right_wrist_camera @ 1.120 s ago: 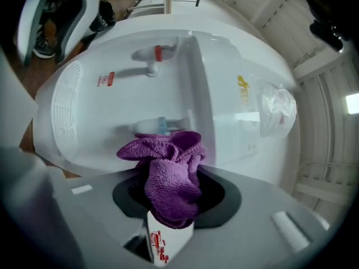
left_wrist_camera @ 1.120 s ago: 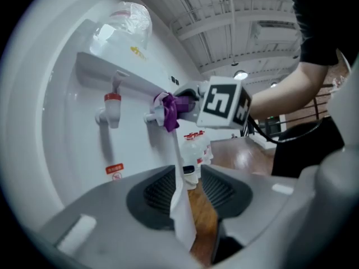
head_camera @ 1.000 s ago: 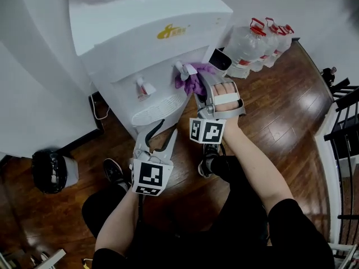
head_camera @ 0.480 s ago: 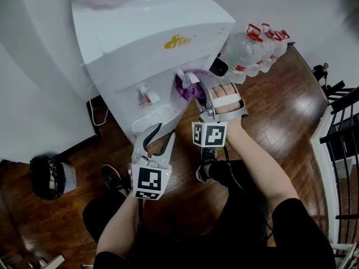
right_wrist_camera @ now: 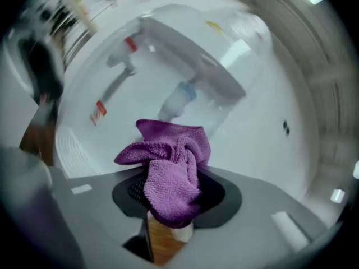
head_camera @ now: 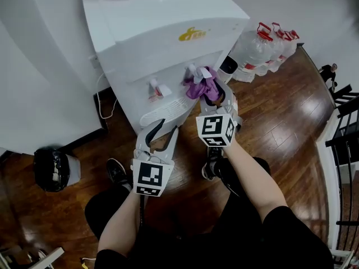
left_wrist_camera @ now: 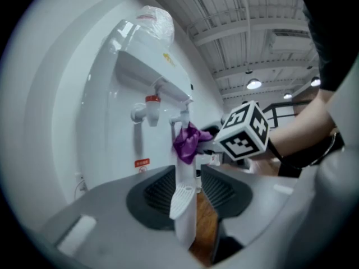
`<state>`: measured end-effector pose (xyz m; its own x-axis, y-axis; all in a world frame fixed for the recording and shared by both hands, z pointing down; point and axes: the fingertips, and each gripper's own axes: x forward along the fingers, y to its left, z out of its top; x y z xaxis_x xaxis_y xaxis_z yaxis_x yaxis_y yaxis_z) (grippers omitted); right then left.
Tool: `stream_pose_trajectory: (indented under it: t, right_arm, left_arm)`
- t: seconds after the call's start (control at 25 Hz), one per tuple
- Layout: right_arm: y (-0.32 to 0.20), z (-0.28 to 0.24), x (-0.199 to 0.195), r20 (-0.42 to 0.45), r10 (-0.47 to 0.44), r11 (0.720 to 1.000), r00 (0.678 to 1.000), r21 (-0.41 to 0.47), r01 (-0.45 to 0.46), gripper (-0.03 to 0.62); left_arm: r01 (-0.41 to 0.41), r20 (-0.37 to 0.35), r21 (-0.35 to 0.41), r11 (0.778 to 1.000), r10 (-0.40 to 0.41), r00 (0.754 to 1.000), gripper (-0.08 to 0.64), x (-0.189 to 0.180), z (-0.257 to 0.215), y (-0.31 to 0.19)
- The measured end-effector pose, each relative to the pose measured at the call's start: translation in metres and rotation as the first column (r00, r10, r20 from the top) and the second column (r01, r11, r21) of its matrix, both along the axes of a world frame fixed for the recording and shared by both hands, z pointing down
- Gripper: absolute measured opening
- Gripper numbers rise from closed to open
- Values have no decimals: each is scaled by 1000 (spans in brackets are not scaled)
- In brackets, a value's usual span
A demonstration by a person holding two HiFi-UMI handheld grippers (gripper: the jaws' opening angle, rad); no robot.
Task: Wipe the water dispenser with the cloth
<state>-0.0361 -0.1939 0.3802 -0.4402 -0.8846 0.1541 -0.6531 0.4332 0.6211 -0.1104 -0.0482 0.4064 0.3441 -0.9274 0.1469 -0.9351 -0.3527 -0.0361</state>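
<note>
One purple cloth [right_wrist_camera: 171,172] — in right gripper [head_camera: 212,96].

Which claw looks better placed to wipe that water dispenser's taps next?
Likely the right claw: it grips the purple cloth at a tap. The left claw has no cloth and sits lower, near the drip tray.

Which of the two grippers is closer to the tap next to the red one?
Right. The right gripper holds the purple cloth up at that tap. The left gripper hangs lower, in front of the dispenser, with its fingers shut and empty.
</note>
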Motion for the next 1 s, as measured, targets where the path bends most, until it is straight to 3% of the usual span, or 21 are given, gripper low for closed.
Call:
stream_pose_trajectory:
  t: [0.04,0.08,0.12,0.16,0.2,0.36,0.52,0.6,0.68,0.8,0.92,1.0]
  right_arm:
    - [-2,13,0,213,17,991,977,-135,12,161]
    - [-4,18,1,396,58,974,917,-223,35,161]
    - [-5,18,2,513,99,962,852,-268,49,161]
    - [-5,17,1,567,125,956,814,-287,54,161]
    - [-2,18,-3,576,130,953,807,-296,58,163]
    - [23,38,-51,513,47,936,857,-323,142,161]
    - [77,37,-127,425,-185,910,886,-266,318,161]
    - [103,36,-155,363,-297,882,883,-251,399,161]
    - [111,38,-165,305,-347,868,887,-253,427,160]
    - [92,49,-146,252,-328,878,911,-273,392,158]
    - [45,65,-89,209,-179,928,961,-288,236,158]
    - [17,73,-50,192,-64,935,979,-331,127,158]
  left_arm:
    - [9,-16,-7,1000,-9,1000,163,-5,1,1]
    - [14,-23,-14,1000,-14,1000,163,-10,3,2]
    - [17,-18,-19,1000,-17,1000,163,-15,6,2]
    - [21,-4,-25,999,-21,1000,163,-19,12,3]
    - [27,12,-33,999,-26,1000,163,-23,18,5]
    - [46,26,-56,997,-45,999,161,-35,27,13]
    - [88,21,-97,991,-86,996,161,-48,31,28]
    - [121,-60,-176,977,-134,989,122,-53,43,40]
    - [139,-165,-247,959,-183,969,122,-59,54,50]
    - [148,-226,-280,949,-215,950,149,-61,60,54]
    - [127,-213,-272,954,-188,959,155,-52,56,53]
    - [106,-209,-270,957,-165,964,155,-46,55,56]
